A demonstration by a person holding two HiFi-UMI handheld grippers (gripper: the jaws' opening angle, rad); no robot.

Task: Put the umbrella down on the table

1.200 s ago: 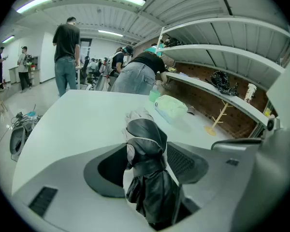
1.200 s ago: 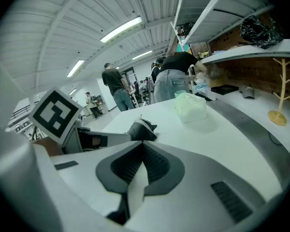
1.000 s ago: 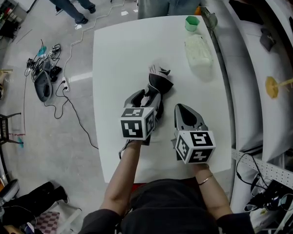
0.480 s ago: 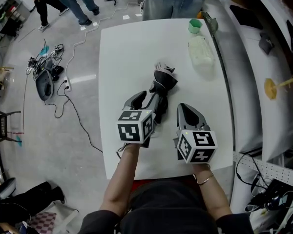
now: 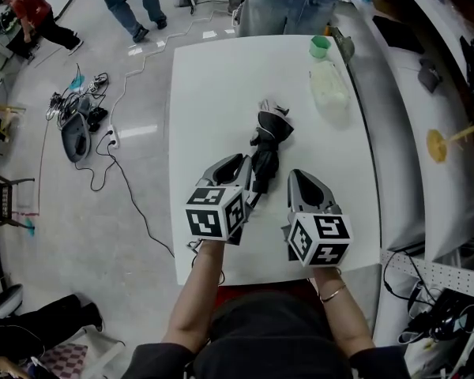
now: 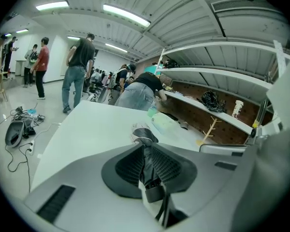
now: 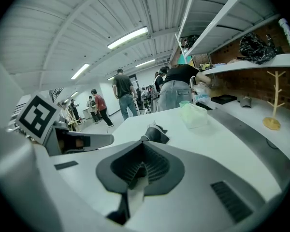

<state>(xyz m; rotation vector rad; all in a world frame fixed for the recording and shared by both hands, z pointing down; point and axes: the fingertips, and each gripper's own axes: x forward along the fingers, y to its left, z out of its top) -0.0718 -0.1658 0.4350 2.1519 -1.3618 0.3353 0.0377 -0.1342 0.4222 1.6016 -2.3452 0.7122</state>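
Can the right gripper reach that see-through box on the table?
Probably yes. Only bare table lies between the right gripper and the box; the umbrella sits off to the side.

Near end of umbrella [image 5: 268, 140] hidden beneath left tongs [image 5: 249, 176], standing people [image 5: 288, 2] cut off by top edge, dark bundle [image 6: 212, 100] on shelf [image 6: 227, 116] unidentifiable.

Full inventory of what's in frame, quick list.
table: 1, white, centre.
umbrella: 1, black, folded, over mid-table.
cup: 1, green, far table edge.
container: 1, clear plastic, next to the cup.
peg stand: 1, wooden, counter at right.
cables: one pile, dark, floor at left.
people: several, beyond the table.
left hand-held gripper: 1, grey, jaws have just been closing, shut on the umbrella.
right hand-held gripper: 1, grey, shut, empty.
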